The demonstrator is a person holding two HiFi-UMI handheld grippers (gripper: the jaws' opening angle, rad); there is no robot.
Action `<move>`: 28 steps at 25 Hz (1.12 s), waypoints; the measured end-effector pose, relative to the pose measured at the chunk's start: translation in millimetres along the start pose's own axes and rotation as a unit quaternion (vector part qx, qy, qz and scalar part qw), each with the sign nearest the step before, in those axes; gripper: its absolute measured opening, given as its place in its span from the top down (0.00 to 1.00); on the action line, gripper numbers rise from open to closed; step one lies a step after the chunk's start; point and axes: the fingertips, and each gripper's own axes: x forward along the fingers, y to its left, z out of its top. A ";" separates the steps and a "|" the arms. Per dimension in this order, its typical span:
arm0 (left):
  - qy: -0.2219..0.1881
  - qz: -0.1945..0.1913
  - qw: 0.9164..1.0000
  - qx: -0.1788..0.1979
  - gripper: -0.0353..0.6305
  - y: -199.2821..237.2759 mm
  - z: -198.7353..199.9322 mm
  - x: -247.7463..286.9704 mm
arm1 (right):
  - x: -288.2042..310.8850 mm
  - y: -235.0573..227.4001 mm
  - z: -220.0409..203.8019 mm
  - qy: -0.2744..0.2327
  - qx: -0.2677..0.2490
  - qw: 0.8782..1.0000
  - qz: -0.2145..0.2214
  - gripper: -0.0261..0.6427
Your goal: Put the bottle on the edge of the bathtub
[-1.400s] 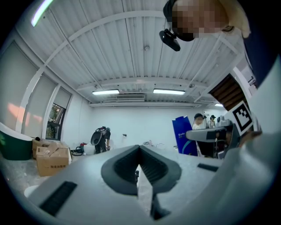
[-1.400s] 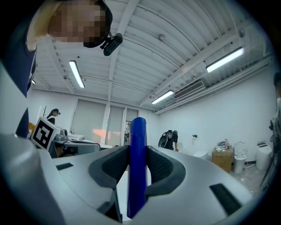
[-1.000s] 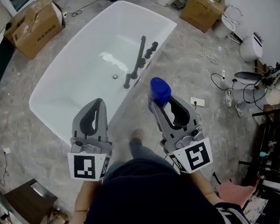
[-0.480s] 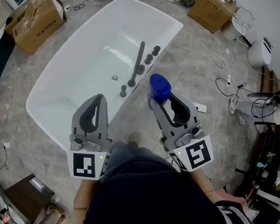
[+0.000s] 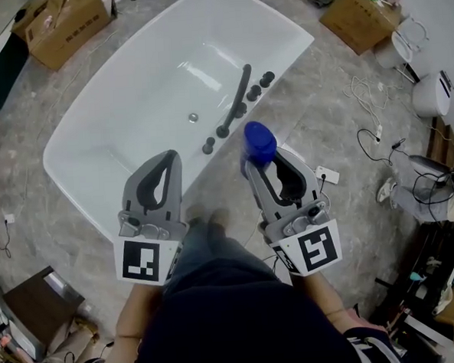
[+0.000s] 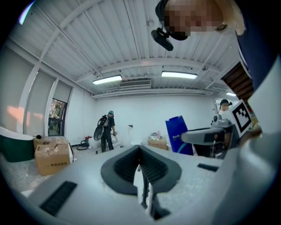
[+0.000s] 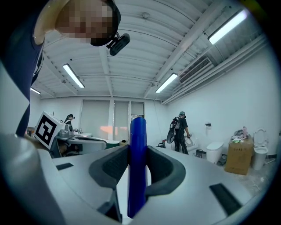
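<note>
In the head view a white bathtub (image 5: 199, 168) lies slantwise ahead, with a black faucet (image 5: 237, 99) and knobs on its right-hand rim. My right gripper (image 5: 264, 156) is shut on a blue bottle (image 5: 260, 142), held upright above the floor just short of that rim. The right gripper view shows the bottle (image 7: 137, 162) clamped between the dark pads of the right gripper (image 7: 138, 151). My left gripper (image 5: 168, 154) hangs over the tub's near rim, shut with nothing in it. In the left gripper view the left gripper (image 6: 139, 150) has its jaws together, and the bottle (image 6: 179, 134) stands off to the right.
Cardboard boxes sit beyond the tub at the far left (image 5: 68, 25) and far right (image 5: 359, 15). Cables (image 5: 368, 103) and a power strip (image 5: 326, 176) lie on the floor to the right. A dark wooden stool (image 5: 35, 304) stands at the lower left. A person stands far off (image 6: 107, 131).
Both grippers have moved forward toward the tub's near rim, the bottle still clamped in the right one. The tub sits closer and more centred in the head view.
</note>
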 end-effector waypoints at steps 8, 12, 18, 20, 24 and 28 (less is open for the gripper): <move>0.053 0.001 0.999 -0.009 0.95 24.8 -45.2 4.6 | 33.7 10.8 -41.6 0.031 0.020 0.999 0.015 0.75; 0.071 -0.001 0.997 -0.016 0.95 36.1 -74.5 3.2 | 48.7 24.2 -71.3 0.050 0.029 0.998 0.026 0.75; 0.082 0.005 0.996 -0.035 0.95 46.8 -106.3 -0.6 | 57.0 42.0 -115.1 0.068 0.020 0.996 0.053 0.75; 0.091 0.002 0.995 -0.030 0.95 40.8 -119.3 2.3 | 54.3 39.9 -131.7 0.070 0.017 0.995 0.065 0.75; 0.106 0.002 0.994 -0.028 0.95 44.3 -143.8 1.1 | 58.9 50.7 -158.4 0.067 0.014 0.994 0.088 0.75; 0.108 0.006 0.994 -0.034 0.95 51.2 -167.4 -2.1 | 68.3 60.5 -182.2 0.064 0.006 0.993 0.100 0.75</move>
